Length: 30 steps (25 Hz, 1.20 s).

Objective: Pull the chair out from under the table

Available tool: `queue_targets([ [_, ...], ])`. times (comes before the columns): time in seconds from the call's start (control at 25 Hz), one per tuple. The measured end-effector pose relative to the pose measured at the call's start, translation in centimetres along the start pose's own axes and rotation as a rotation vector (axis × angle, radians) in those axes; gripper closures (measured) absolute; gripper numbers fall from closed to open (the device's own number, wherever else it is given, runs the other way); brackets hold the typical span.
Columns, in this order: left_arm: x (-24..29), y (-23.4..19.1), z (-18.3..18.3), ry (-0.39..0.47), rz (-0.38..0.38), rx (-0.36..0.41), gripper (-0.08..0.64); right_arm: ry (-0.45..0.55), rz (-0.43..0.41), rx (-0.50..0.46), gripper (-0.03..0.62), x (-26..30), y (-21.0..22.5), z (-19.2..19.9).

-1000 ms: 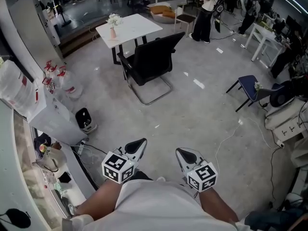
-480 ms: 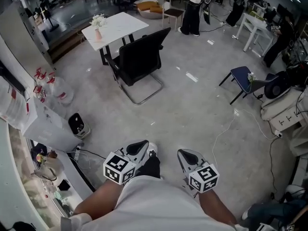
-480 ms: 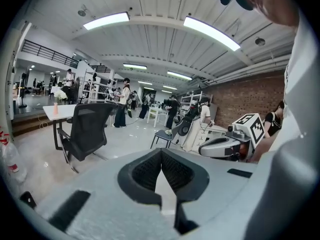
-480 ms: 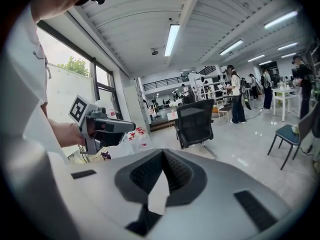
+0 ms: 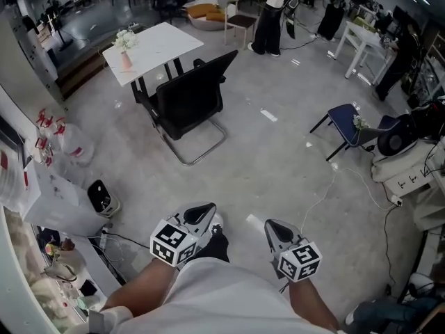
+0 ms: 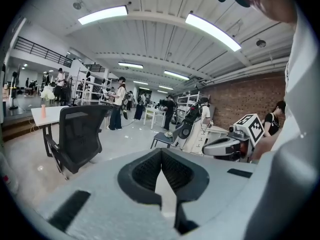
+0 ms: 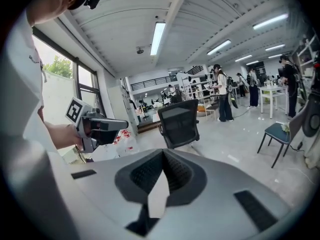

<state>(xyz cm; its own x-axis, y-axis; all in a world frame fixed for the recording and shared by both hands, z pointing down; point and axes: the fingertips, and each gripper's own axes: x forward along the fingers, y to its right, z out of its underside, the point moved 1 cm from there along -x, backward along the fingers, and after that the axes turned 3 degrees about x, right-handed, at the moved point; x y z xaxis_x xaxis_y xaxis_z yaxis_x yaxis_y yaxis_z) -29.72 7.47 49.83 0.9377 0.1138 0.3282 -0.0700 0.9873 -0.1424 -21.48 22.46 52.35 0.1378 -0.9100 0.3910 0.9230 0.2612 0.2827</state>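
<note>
Head view: the black office chair [image 5: 188, 103], by the white bench [image 5: 156, 47], has drawn nearer (an approach on foot), well apart from the left gripper [image 5: 204, 209] and right gripper [image 5: 272, 227]. 
Left gripper view: clenched, empty. 
Right gripper view: clenched, empty. Pulling not begun.

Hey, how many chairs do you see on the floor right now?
3: a black office chair at the white table, a blue chair on the right, a small chair at the far end. More may be hidden in the background clutter.

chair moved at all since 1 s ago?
No. The black chair keeps its place at the white table; both drift left in the head view together.
</note>
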Motion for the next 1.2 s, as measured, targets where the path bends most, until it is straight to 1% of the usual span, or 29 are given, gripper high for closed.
queue_targets([
  [0.2,4.1,-7.1,-3.0,0.010,-0.016,-0.010,0.552,-0.005,-0.037,-0.054,0.588,7.2,1.7,-5.6],
  [0.32,6.8,-11.2,-5.9,0.036,-0.011,0.005,0.552,-0.020,-0.055,-0.107,0.588,11.3,2.7,-8.8],
  [0.4,8.6,-13.7,-7.5,0.053,-0.006,0.015,0.552,-0.027,-0.057,-0.121,0.587,13.9,3.8,-10.4],
  [0.64,12.3,-20.2,-9.8,0.074,-0.010,0.035,0.552,-0.022,-0.076,-0.163,0.588,20.8,5.6,-14.7],
  [0.92,14.7,-24.9,-11.2,0.080,-0.023,0.018,0.552,-0.043,-0.112,-0.167,0.588,26.5,7.1,-17.2],
  [1.04,15.2,-26.5,-10.9,0.076,-0.041,-0.002,0.552,-0.059,-0.128,-0.166,0.588,28.4,7.6,-17.6],
  [1.2,16.1,-28.2,-9.7,0.050,-0.056,-0.033,0.552,-0.086,-0.149,-0.165,0.586,30.3,8.2,-17.9],
])
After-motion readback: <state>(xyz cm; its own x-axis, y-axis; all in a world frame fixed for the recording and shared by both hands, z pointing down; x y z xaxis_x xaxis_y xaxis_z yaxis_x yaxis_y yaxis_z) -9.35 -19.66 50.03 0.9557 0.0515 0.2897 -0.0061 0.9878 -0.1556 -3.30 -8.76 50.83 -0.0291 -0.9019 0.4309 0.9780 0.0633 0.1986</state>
